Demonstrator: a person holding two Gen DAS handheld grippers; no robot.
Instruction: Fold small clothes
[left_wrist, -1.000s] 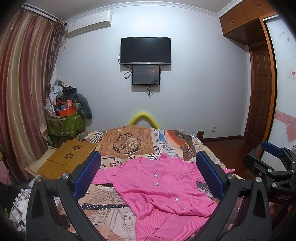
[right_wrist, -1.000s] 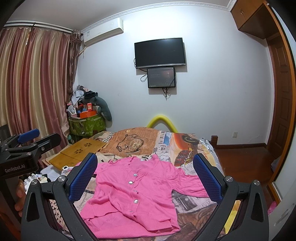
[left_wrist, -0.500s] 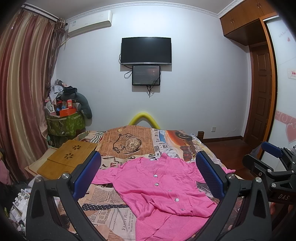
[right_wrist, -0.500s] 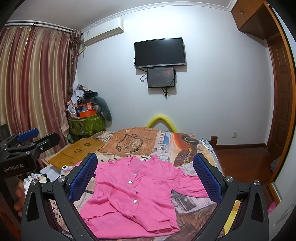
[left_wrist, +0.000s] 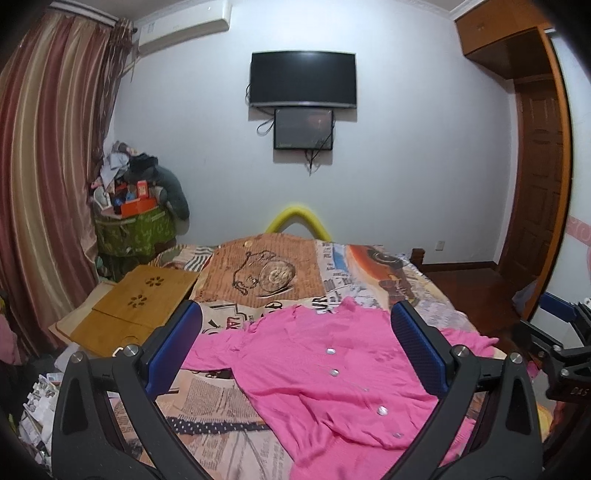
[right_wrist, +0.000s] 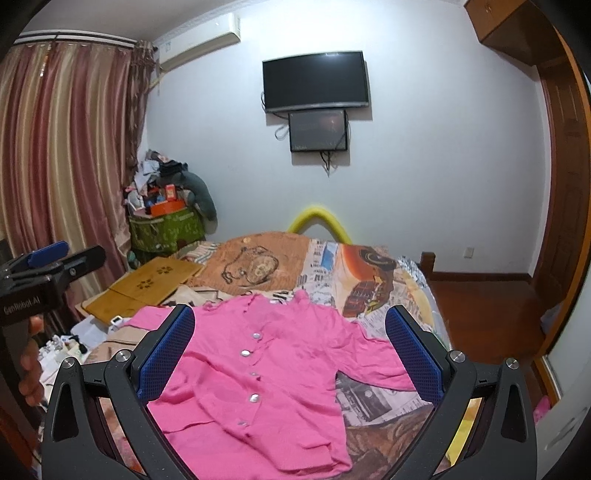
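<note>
**Jaws wide, nothing folded yet**

Both sets of jaws stand spread and empty. My left gripper (left_wrist: 293, 350) hangs above the near end of the bed (left_wrist: 258, 435), and my right gripper (right_wrist: 290, 354) does the same beside it, neither touching cloth.

What I have to fold is a pink cardigan (right_wrist: 255, 369), lying buttoned and front-up on the patterned bedspread, collar toward the far wall and hem toward me. One sleeve (right_wrist: 373, 365) runs out to the right across the bedspread; the other sleeve (left_wrist: 214, 350) reaches out to the left. The cloth is rumpled, with a ridge across the lower front, and the hem looks partly turned under on the near edge, though the fisheye and the gripper frames hide enough that I would not swear to it.

As I judge it, the task has barely begun: the garment is laid out but no fold is made. Left to do are smoothing it, bringing each sleeve in across the body, then doubling the body over. A wooden board (left_wrist: 140, 302) lies well off to the left, clear of the work.
</note>
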